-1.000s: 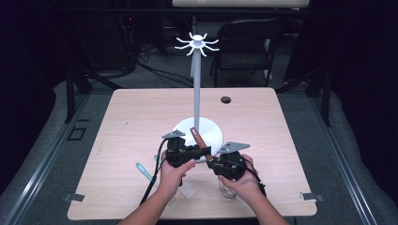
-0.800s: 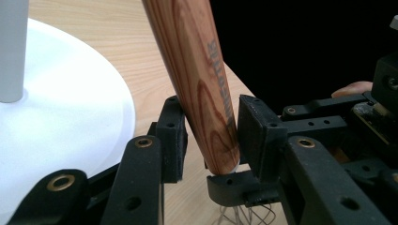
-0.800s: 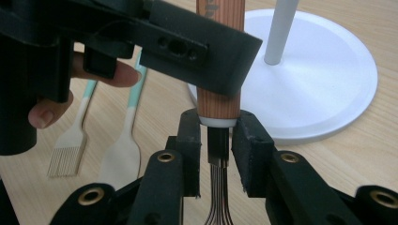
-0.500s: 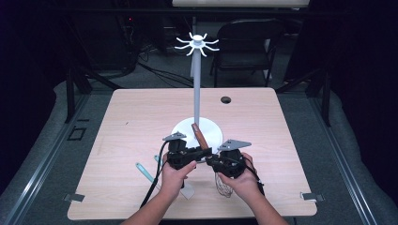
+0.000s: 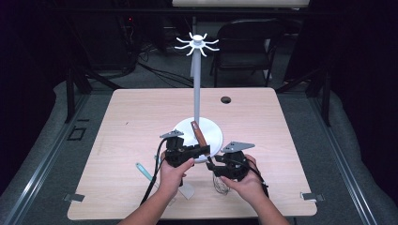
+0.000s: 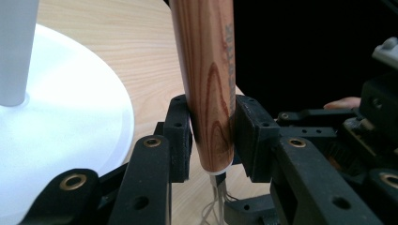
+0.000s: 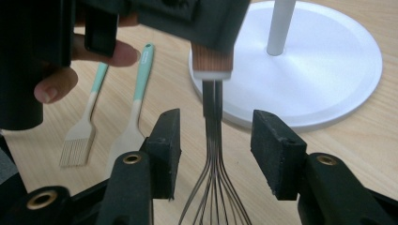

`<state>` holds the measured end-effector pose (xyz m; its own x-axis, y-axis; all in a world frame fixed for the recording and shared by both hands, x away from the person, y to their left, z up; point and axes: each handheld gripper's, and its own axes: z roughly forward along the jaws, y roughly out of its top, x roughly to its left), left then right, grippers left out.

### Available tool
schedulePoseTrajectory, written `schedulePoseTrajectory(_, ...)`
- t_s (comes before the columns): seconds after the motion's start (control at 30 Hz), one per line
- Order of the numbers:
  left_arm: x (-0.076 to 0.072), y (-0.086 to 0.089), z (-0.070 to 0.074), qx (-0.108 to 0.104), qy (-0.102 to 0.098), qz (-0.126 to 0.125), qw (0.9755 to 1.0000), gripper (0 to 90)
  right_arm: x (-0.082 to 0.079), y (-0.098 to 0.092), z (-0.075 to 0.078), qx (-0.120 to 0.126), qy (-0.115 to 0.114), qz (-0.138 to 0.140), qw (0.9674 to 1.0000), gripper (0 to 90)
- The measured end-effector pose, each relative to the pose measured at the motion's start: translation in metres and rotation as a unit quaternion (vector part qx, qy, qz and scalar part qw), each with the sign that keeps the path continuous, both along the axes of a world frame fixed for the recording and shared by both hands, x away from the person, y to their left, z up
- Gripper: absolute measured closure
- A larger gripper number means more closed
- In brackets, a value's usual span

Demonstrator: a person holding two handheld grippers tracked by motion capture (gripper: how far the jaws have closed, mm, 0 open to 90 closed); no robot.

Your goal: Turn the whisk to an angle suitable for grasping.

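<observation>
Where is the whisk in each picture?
High view: the whisk, wooden handle slanting up over the white stand base, low in the middle.
Left gripper view: its handle fills the top centre, clamped by the left gripper.
Right gripper view: its wires run down the middle, inside the open right gripper.
Shared landmark: the white stand base.

stand [image 5: 197,131] mid-table [image 5: 141,117] | whisk [image 5: 199,133] at its base, near side | brush [image 5: 143,171] left
</observation>
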<state>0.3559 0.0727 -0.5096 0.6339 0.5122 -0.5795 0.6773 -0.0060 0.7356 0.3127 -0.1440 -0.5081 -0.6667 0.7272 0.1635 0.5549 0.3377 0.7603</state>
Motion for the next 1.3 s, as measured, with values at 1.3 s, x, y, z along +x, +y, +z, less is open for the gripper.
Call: schedulePoseTrajectory(1.3, 0.019, 0.003, 0.109, 0.125, -0.113, -0.034, 0.9851, 71.2, -0.012, -0.032, -0.011, 0.002, 0.009, -0.050, 0.9987, 48.7)
